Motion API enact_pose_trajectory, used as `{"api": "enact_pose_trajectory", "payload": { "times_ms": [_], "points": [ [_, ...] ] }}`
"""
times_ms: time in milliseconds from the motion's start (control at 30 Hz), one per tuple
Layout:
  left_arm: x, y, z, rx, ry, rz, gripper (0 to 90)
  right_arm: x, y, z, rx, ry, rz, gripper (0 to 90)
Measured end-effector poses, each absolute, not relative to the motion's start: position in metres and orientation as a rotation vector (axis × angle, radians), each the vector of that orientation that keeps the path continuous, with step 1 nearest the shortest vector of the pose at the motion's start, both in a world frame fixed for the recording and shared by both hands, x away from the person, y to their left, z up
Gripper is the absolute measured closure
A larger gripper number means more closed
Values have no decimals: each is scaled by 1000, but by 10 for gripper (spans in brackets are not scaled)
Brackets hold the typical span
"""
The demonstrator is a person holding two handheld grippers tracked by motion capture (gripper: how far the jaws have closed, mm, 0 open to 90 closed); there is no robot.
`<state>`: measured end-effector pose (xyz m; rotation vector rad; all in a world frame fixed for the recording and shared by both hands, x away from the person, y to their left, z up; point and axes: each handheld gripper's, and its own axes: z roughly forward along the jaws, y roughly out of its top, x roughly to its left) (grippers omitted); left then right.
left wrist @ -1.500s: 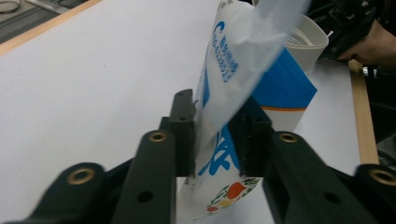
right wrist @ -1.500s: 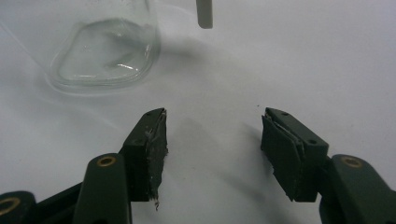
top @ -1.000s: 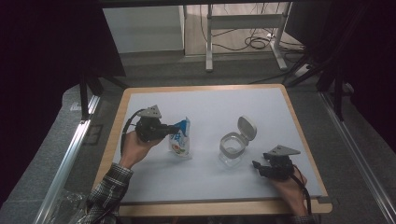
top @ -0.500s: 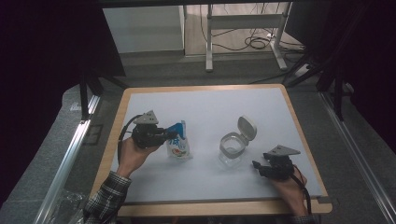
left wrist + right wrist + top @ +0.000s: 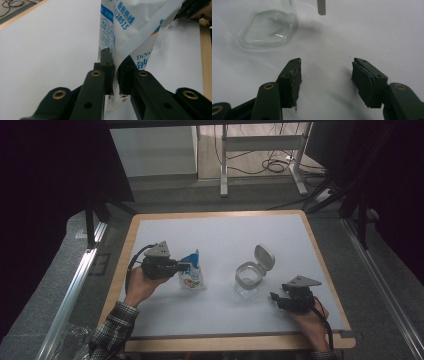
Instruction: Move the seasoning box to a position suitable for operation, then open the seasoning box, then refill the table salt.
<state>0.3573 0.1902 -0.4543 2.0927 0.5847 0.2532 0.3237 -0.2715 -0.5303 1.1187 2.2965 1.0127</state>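
Observation:
A white and blue printed pouch [image 5: 192, 275] stands at the left middle of the white table. My left gripper [image 5: 181, 268] is shut on its edge; in the left gripper view both jaws pinch the pouch [image 5: 130, 32] film. A clear jar [image 5: 248, 279] with its flip lid open stands right of centre. My right gripper [image 5: 276, 298] rests low on the table to the jar's right, open and empty. In the right gripper view the jar [image 5: 268, 27] base lies ahead and left of the right gripper [image 5: 325, 72].
The white table top [image 5: 220, 235] has a wooden rim. Beyond its far edge stand a metal frame's legs [image 5: 225, 165] and cables on the floor. A rail [image 5: 75, 285] runs along the left side.
My left gripper with the pouch has drifted slightly toward the near-left side of the table. The right gripper and the jar have stayed still.

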Motion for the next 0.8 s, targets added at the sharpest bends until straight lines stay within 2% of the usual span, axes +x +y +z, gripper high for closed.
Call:
{"api": "enact_pose_trajectory", "payload": {
  "times_ms": [133, 800],
  "points": [
    [355, 188, -455, 2075, 608, 268, 893, 324, -271, -530, 1118, 2297, 1012, 409],
    [346, 182, -440, 1971, 692, 259, 900, 316, -264, -524, 1098, 2299, 1057, 408]
  ]
}}
